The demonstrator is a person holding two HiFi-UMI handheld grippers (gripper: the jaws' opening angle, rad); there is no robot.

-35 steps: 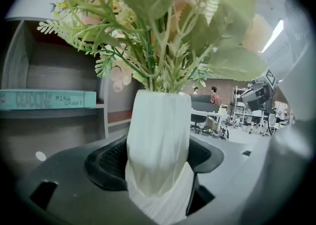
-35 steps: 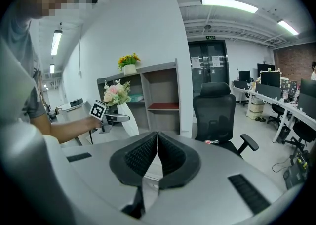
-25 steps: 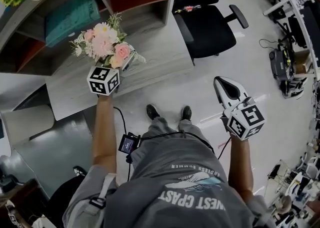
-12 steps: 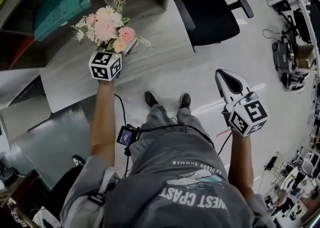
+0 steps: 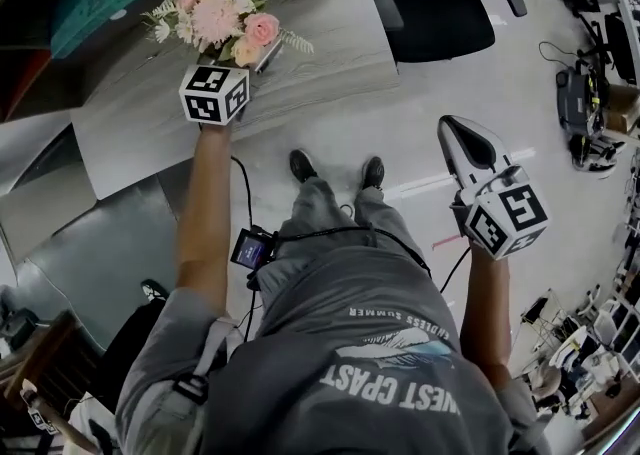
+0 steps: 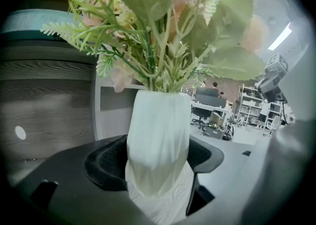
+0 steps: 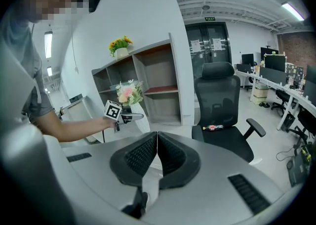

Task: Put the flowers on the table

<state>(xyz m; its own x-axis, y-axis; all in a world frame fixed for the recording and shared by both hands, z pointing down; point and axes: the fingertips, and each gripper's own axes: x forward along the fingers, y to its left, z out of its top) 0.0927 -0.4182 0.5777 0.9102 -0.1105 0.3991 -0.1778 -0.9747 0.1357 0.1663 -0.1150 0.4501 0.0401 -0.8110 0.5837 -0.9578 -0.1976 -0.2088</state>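
A bunch of pink and white flowers (image 5: 220,18) stands in a white faceted vase (image 6: 159,140). My left gripper (image 6: 155,162) is shut on the vase, its dark pads pressed against both sides. In the head view the flowers hang over the grey wood-grain table (image 5: 330,53), with the left gripper's marker cube (image 5: 214,94) just below them. My right gripper (image 7: 156,157) is shut with nothing in it, held out over the floor at the right (image 5: 470,158). The right gripper view also shows the flowers (image 7: 126,92) in front of the shelf unit.
A grey shelf unit (image 7: 148,78) stands behind the table, with a pot of yellow flowers (image 7: 120,46) on top. A black office chair (image 5: 445,3) stands to the right of the table. Desks and cables line the room's right side (image 5: 590,93).
The left gripper has carried the flowers forward and a little right over the table. The view has shifted downward. The right gripper has barely moved.
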